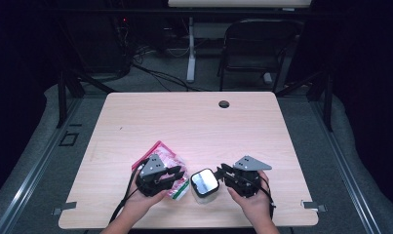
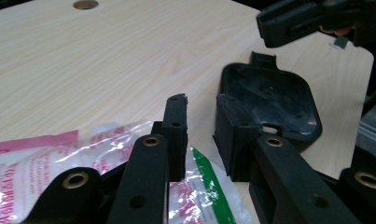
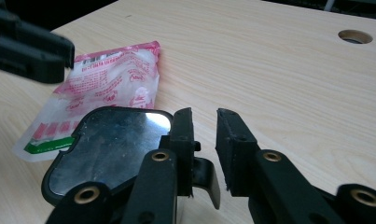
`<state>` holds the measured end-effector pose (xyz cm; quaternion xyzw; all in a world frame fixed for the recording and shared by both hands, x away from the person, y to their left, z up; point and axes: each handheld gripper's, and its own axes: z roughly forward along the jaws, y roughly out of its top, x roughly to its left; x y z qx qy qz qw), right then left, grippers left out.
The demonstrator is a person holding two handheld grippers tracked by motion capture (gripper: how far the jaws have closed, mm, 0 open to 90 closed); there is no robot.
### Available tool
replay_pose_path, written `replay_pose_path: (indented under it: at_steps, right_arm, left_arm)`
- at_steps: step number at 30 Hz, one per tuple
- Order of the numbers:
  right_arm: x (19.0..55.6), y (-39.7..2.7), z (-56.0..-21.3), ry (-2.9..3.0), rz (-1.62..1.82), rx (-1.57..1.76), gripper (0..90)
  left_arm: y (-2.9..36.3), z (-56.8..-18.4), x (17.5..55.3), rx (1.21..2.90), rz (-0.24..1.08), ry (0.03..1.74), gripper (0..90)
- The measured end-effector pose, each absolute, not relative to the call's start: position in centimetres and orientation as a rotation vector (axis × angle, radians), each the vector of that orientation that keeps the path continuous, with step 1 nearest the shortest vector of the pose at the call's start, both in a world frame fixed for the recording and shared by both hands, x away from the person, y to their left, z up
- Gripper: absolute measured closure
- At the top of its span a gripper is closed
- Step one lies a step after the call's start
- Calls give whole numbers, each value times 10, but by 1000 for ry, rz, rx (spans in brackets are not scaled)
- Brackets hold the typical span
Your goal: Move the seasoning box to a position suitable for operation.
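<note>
- The left tool (image 1: 176, 174) hovers near the front edge of the pale wooden surface (image 1: 194, 117), held in the person's left hand (image 1: 143, 200), its jaws pointing toward the middle.
- Its two black jaws stand a little apart with nothing between them; in the left gripper view the gap shows bare wood and the pads press on nothing.
- Under and just beyond that tool lies a clear plastic pouch (image 1: 165, 158) with pink print and a green stripe at one end, flat on the surface.
- In the left gripper view the pouch (image 2: 50, 154) lies below the jaws; I cannot tell whether the tool touches it.
- The right tool (image 1: 219, 173) sits in the person's right hand (image 1: 252, 200), pointing left toward the other tool.
- Its jaws are also parted, empty in the gap, as the right gripper view shows.
- Between the two tools stands a small container with a black-rimmed, glossy lid (image 1: 204, 182), near the front edge of the surface.
- In the right gripper view the lid (image 3: 106, 149) reflects the light like a mirror and lies just beside the tool's left-hand jaw, with a black tab at its rim close against that jaw; I cannot tell whether they touch.
- In the left gripper view the lid (image 2: 274, 102) looks dark, just beyond the right-hand jaw.
- The pouch and the container lie just beside each other.
- A round cable hole (image 1: 224, 104) sits at the far edge of the surface, well apart from everything.
</note>
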<state>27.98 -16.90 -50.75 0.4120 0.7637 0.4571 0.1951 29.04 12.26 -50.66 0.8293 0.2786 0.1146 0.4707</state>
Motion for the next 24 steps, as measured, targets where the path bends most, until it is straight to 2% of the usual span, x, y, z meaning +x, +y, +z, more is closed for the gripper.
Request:
replay_pose_path:
  at_steps: [6, 13, 17, 24]
  right_arm:
    - [280, -166, -514, 2145, 1269, 1172, 768]
    - [281, -165, -516, 2163, 1303, 1186, 855]
    - [281, -167, -517, 2161, 1333, 1205, 870]
    - [283, -170, -518, 2162, 1376, 1236, 871]
  left_arm:
    - [113, -512, 285, 2062, 248, 642, 783]
    - [106, -519, 280, 2111, 185, 582, 863]
    - [102, -522, 277, 2136, 155, 558, 900]
    - [99, -525, 276, 2158, 148, 556, 900]
